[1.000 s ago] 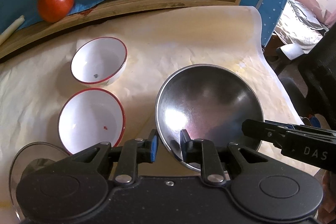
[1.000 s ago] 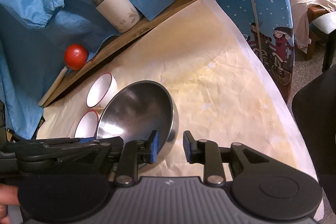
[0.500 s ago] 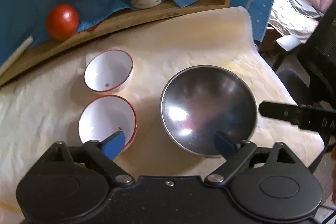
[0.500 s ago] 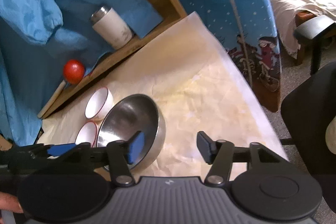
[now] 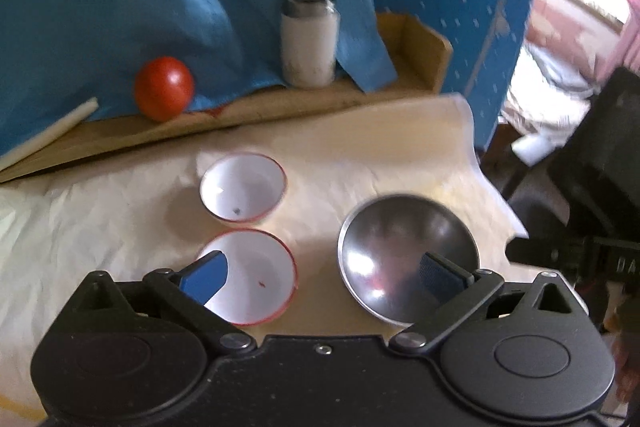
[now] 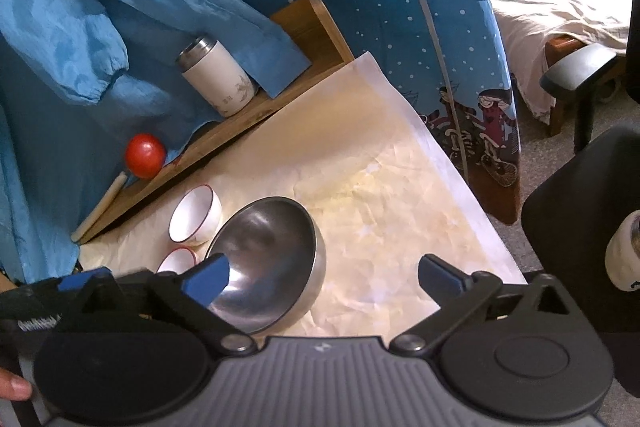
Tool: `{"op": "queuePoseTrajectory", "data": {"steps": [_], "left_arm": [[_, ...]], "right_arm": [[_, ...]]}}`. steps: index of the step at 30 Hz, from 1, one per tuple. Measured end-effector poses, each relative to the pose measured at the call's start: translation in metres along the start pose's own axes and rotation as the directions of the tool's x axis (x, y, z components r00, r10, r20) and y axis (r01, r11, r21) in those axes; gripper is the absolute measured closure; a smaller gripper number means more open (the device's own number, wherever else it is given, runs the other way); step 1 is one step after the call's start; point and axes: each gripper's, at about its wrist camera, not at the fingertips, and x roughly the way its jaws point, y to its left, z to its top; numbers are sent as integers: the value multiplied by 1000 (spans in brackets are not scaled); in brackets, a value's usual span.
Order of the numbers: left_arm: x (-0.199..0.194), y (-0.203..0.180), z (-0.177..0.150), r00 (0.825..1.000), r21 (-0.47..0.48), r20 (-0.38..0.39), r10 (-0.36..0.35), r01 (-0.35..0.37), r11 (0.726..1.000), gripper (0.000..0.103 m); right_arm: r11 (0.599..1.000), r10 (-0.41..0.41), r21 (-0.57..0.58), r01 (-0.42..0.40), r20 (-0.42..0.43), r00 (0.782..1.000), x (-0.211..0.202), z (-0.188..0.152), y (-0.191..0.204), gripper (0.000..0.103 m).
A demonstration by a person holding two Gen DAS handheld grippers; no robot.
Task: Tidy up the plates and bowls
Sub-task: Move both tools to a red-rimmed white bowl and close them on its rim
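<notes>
- Two red-rimmed white bowls show fully only from my left view; the right crops one.
- Steel bowl sits on the counter near its edge.
- Left gripper jaws opening, right gripper jaws opening, both empty.

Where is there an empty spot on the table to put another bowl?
The widest bare paper lies right of the steel bowl, out to the table's edge. A narrower strip runs between the bowls and the wooden shelf. It is crowded where the two white bowls sit beside the steel one.
</notes>
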Motion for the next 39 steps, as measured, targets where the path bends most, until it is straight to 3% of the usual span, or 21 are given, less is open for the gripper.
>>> {"op": "queuePoseTrajectory", "data": {"steps": [8,14,21,28,33,39], "left_arm": [[-2,45,11,998,-62,59,-27,31,998,1],[0,94,20,995,-135,96,-36,49,990,1],[7,144,17,995,-209,89,-54,72,975,1],[32,160,13,989,-181,36,-140,145,973,1],[60,162,15,972,-105,-92,-215,205,973,1],[78,162,17,958,-34,-156,-241,238,971,1]], "right_arm": [[989,-83,-118,93,85,993,-2,7,40,0],[974,-84,-200,108,126,988,1,11,79,0],[955,-72,-282,93,86,994,20,3,116,0],[933,-36,-356,46,35,999,34,-10,141,0],[912,-32,-409,19,-25,999,41,-17,151,0],[895,-30,-447,-4,-69,997,46,-26,159,0]]}}
